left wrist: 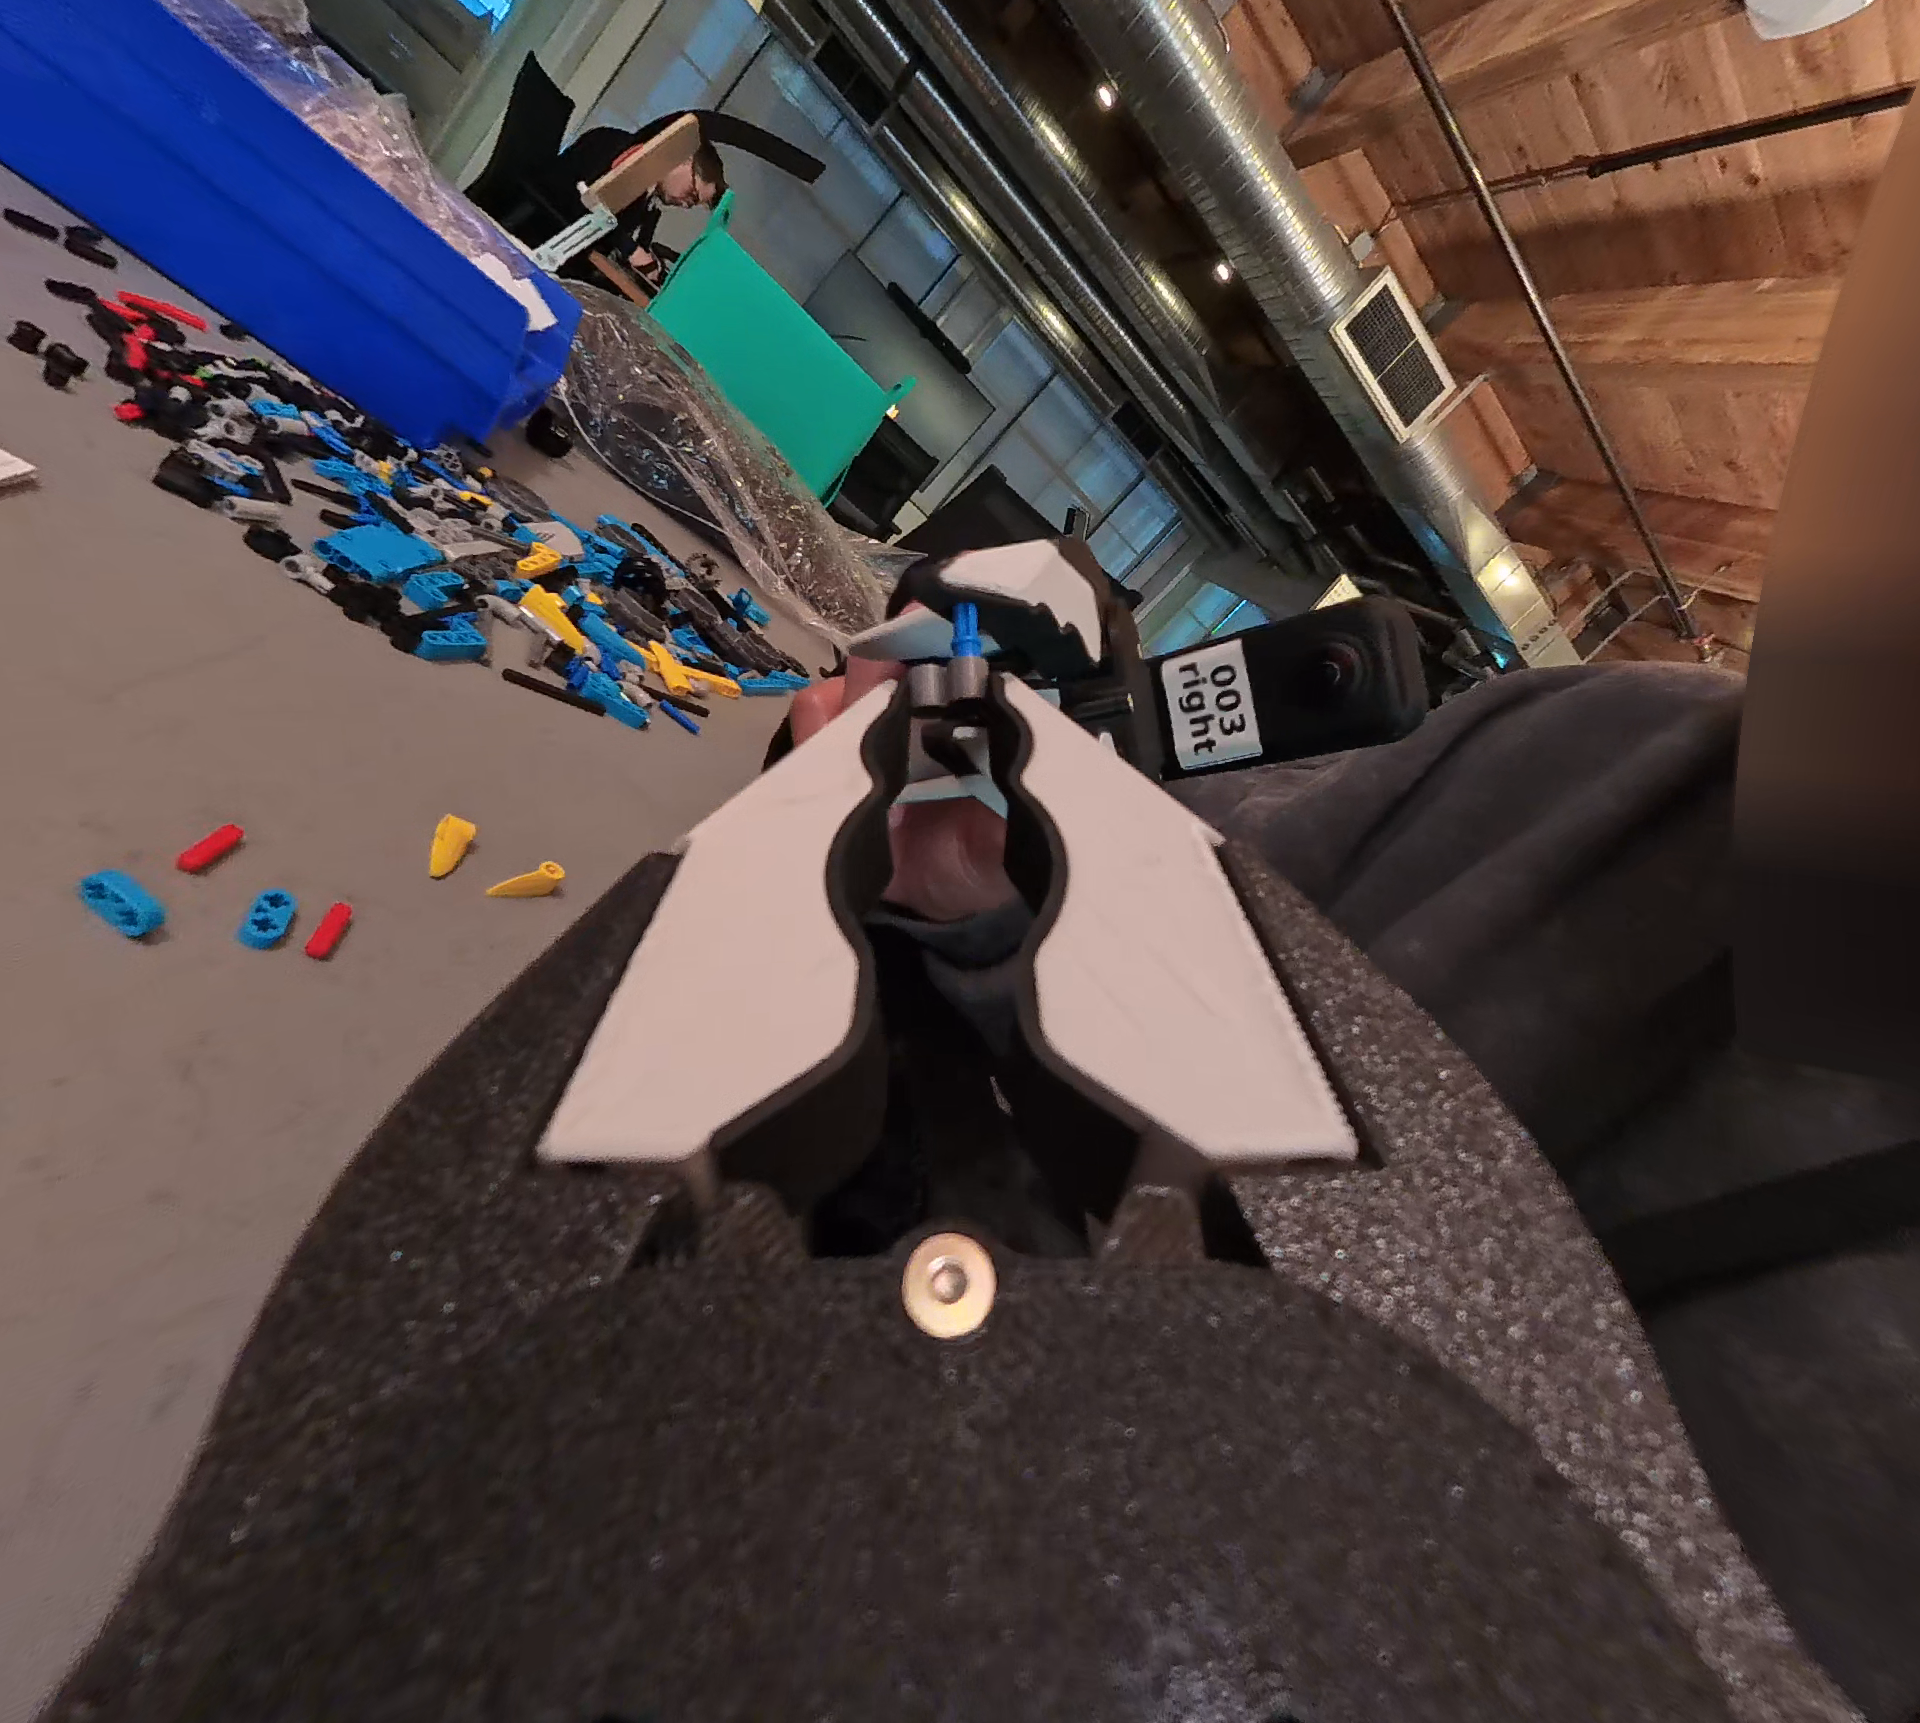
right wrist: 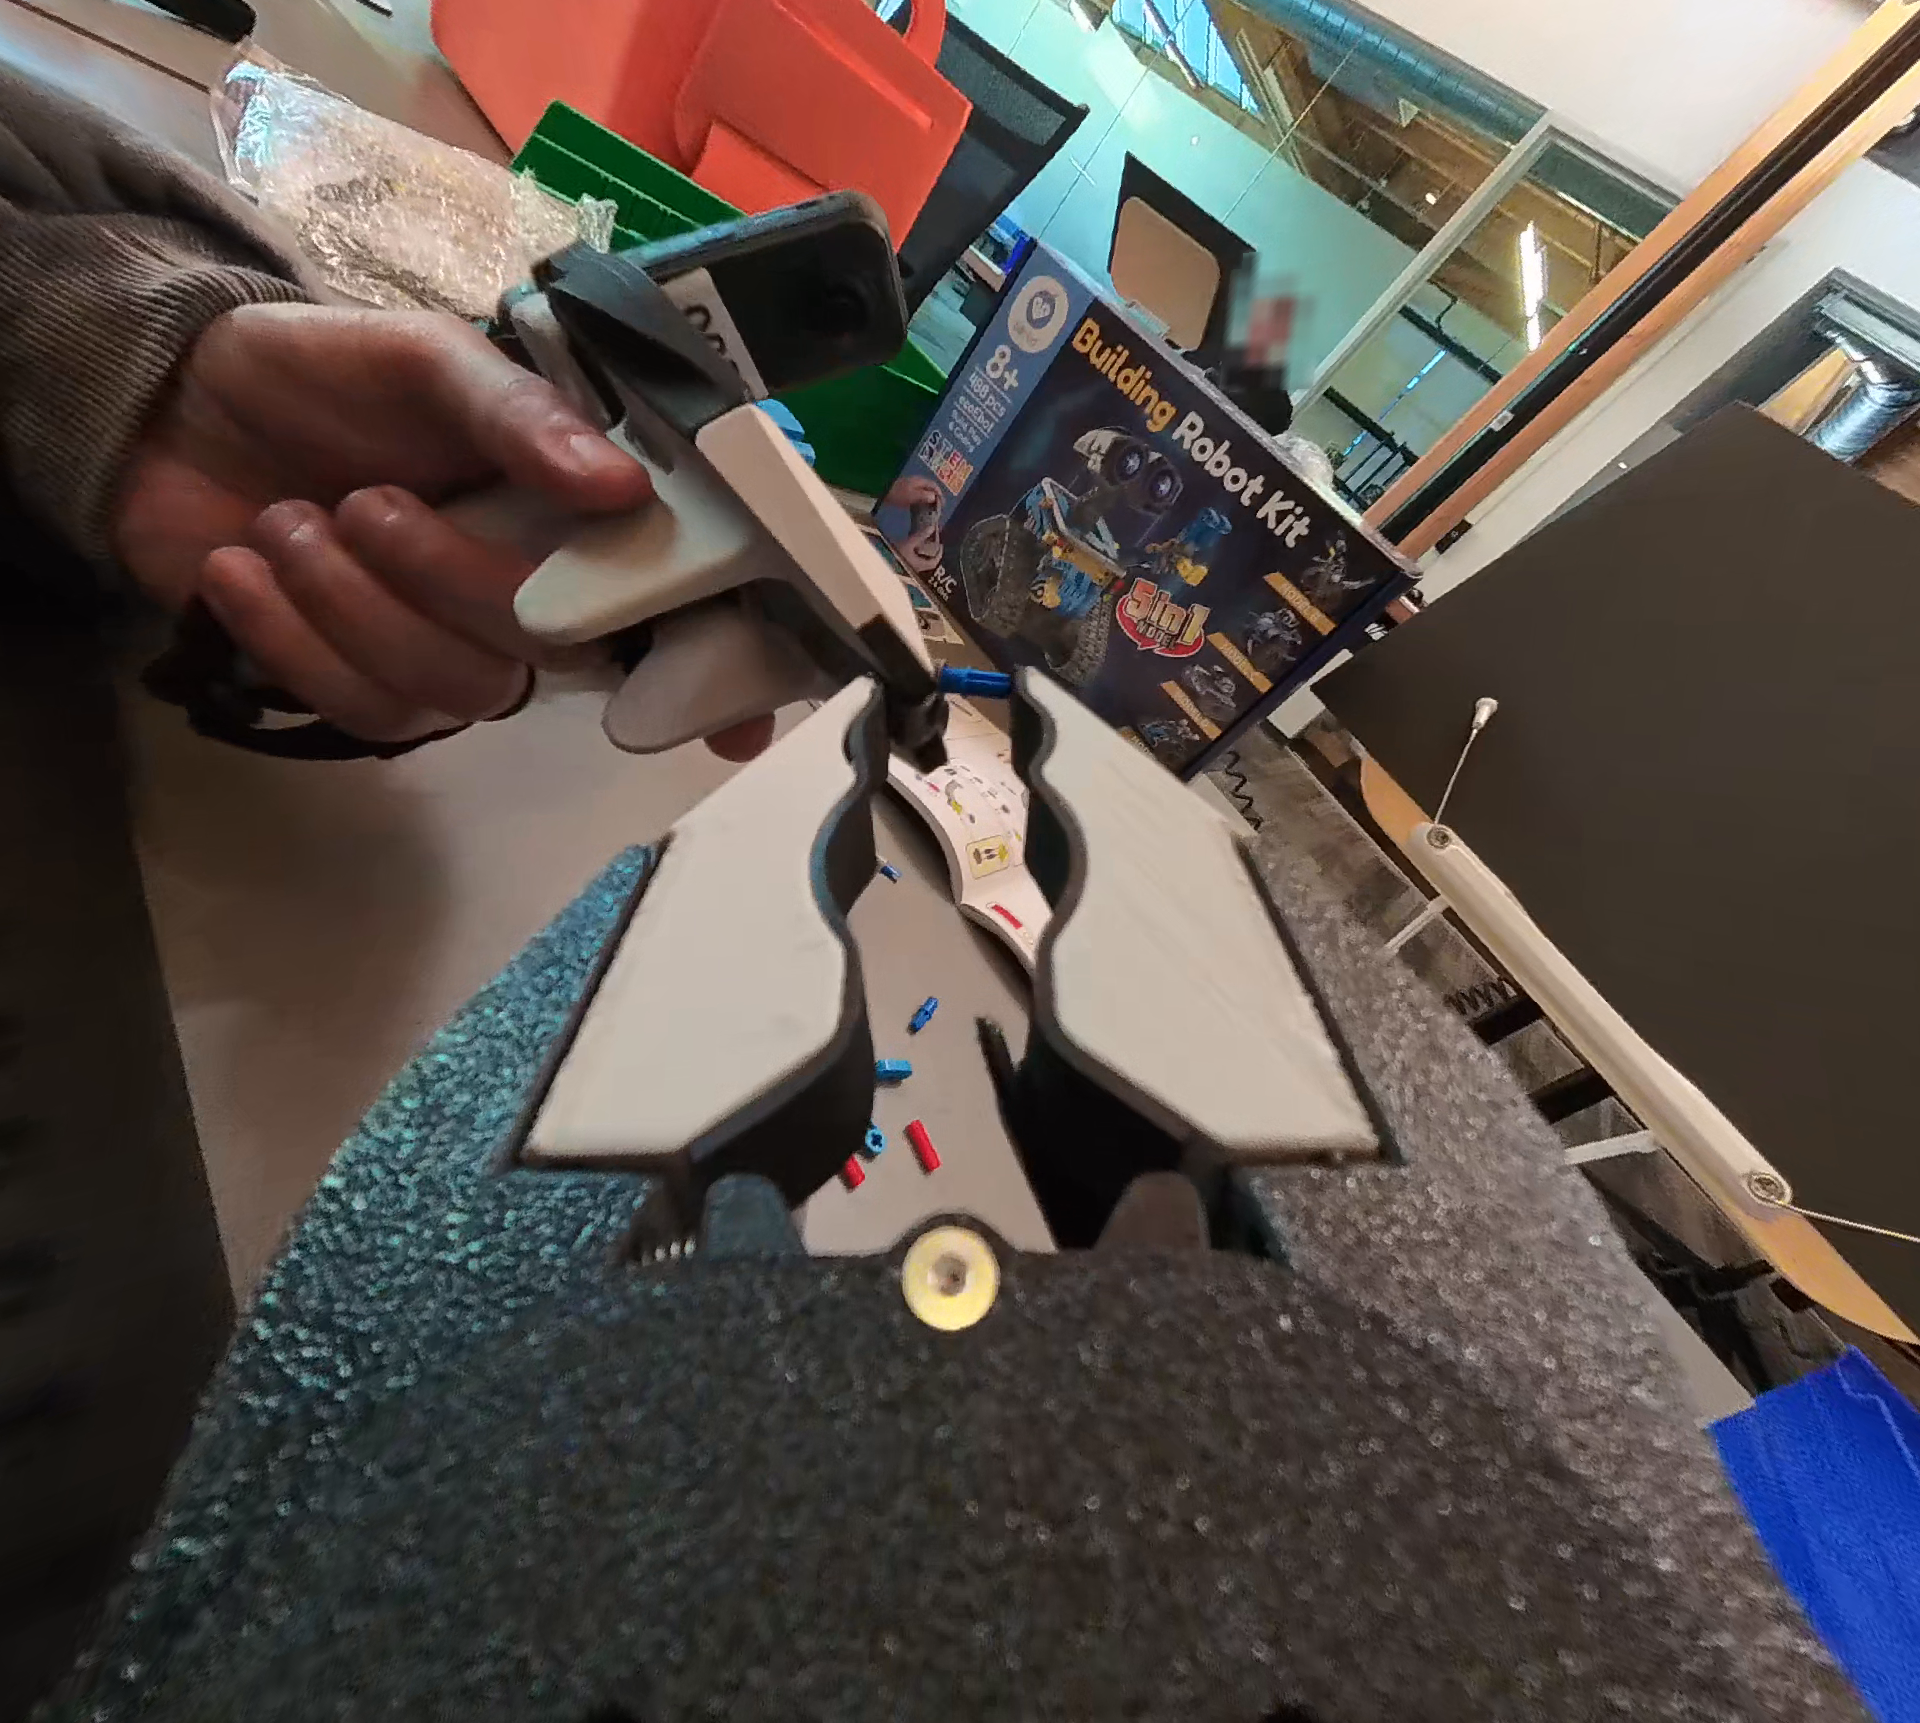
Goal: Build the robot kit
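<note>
Wooden ceiling beams and a silver duct run over a grey counter (left wrist: 208, 842) strewn with small building pieces. A pile of blue, black and yellow pieces (left wrist: 499, 572) lies at ten o'clock in the left wrist view, with a blue bin (left wrist: 239, 187) behind it and loose red, blue and yellow bits nearer, at nine o'clock.

Held above the counter, the left gripper (left wrist: 951, 686) has its jaws closed on a small grey connector (left wrist: 940, 686), from which a blue pin (left wrist: 966, 624) sticks out at twelve o'clock. The right gripper (right wrist: 945, 702) meets it tip to tip; its jaws stand apart, the blue pin (right wrist: 971, 681) lying between their tips, and whether they touch the pin I cannot tell.

In the right wrist view a hand (right wrist: 353, 510) squeezes the left gripper's handle at nine o'clock. Behind, at one o'clock, stands a dark kit box (right wrist: 1132, 551), with orange carriers (right wrist: 675, 0) at eleven o'clock.
</note>
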`<state>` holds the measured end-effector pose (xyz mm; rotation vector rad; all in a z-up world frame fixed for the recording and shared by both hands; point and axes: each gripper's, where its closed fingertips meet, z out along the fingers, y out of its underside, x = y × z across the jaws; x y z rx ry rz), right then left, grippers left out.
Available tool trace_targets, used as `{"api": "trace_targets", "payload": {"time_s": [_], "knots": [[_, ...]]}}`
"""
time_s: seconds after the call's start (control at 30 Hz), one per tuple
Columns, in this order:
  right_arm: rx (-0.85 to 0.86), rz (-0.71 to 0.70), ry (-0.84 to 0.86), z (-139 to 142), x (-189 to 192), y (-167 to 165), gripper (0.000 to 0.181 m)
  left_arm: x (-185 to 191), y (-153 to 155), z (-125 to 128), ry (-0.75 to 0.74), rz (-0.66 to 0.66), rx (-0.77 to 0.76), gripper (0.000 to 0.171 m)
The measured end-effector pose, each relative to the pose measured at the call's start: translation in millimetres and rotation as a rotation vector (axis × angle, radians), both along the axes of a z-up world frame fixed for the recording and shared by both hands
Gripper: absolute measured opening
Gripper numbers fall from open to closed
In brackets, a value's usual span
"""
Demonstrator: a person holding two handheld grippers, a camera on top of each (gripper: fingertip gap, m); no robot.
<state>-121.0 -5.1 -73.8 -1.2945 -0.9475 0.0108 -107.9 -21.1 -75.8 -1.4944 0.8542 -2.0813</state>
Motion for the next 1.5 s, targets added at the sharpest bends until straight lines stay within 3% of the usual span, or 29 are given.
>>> {"api": "trace_targets", "payload": {"time_s": [0.37,0.8,1.1,1.27,1.4,1.5], "knots": [[-0.042,0.017,-0.006,-5,-1,0,0.016,2,1,-2,0.014,0.007,0.001,0.014],[0.117,0.053,0.023,11,0,-11,0.017,-3,-11,12,-0.075,-0.133,-0.127,0.015],[0.16,0.072,-0.014,10,-7,-16,0.017,-4,-16,13,-0.074,-0.121,-0.069,0.014],[0.012,0.116,0.079,2,0,-11,0.023,-6,0,9,-0.006,0.098,0.224,0.014],[-0.29,0.254,0.291,-6,17,-4,0.044,-5,16,-15,0.199,0.367,0.744,0.015],[-0.54,0.208,0.365,-32,41,21,0.037,-11,27,-39,0.374,0.508,1.148,0.015]]}}
